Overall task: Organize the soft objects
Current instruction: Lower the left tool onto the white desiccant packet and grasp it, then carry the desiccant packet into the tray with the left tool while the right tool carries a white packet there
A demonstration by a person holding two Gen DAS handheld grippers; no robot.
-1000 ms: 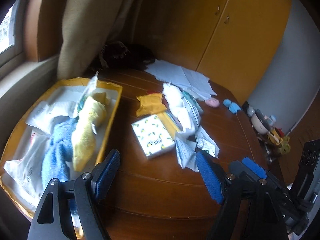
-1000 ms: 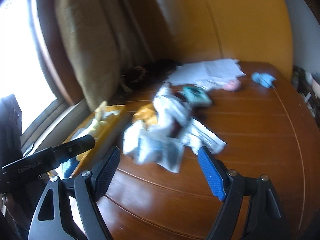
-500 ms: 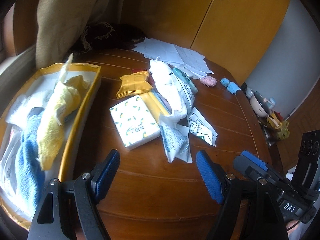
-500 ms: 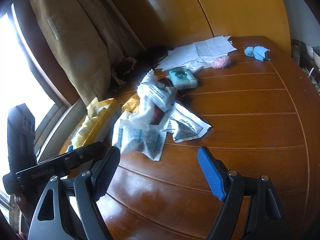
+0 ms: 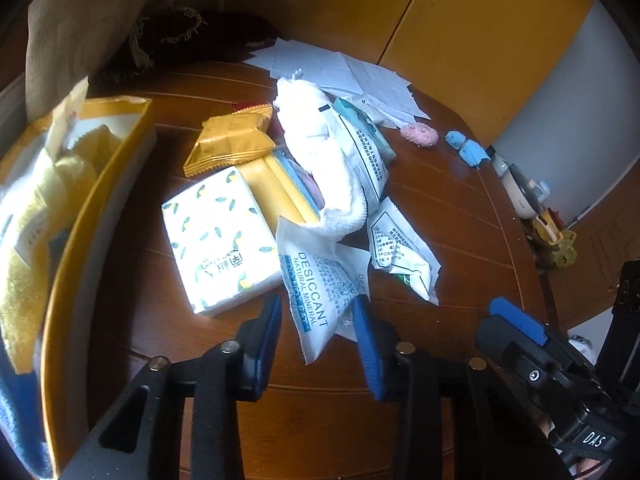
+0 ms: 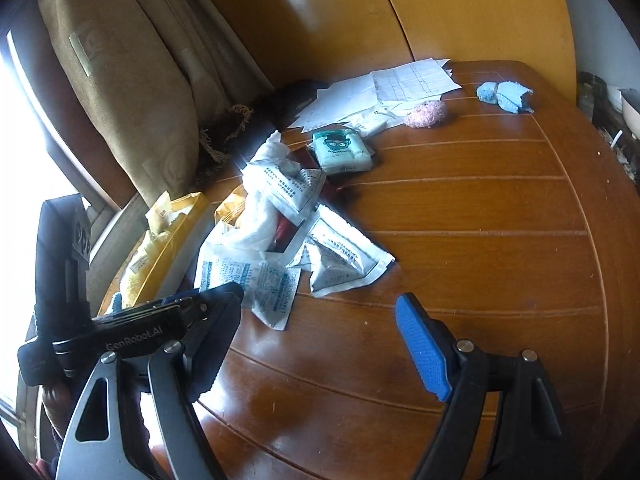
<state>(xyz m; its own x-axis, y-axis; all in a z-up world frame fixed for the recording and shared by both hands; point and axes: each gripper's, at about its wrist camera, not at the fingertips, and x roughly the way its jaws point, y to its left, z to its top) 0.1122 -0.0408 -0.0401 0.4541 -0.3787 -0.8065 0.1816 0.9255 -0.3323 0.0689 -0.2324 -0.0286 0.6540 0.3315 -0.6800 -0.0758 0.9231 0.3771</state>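
Observation:
A pile of soft packs lies mid-table: a white desiccant pouch [image 5: 320,280], a lemon-print tissue pack [image 5: 218,236], a gold packet [image 5: 230,140], a white towel [image 5: 320,148] and another pouch [image 5: 400,248]. My left gripper [image 5: 318,332] is open, its jaws narrowed on either side of the desiccant pouch's near corner, not clamping it. The yellow tray [image 5: 100,208] at left holds yellow and blue cloths. My right gripper [image 6: 316,340] is open and empty over bare table, near the pouches [image 6: 260,280]. The left gripper's body [image 6: 132,328] shows in the right wrist view.
Loose papers [image 5: 340,72], a pink puff [image 5: 420,136] and blue foam bits [image 5: 468,148] lie at the table's far side. A green tissue pack [image 6: 342,150] sits behind the pile. A curtain [image 6: 132,92] and wooden cabinet [image 5: 460,32] stand behind. Small toys [image 5: 552,236] sit off the right edge.
My left gripper has moved right from the tray and forward to the desiccant pouch, and its jaws have narrowed. The right gripper has moved closer to the pile.

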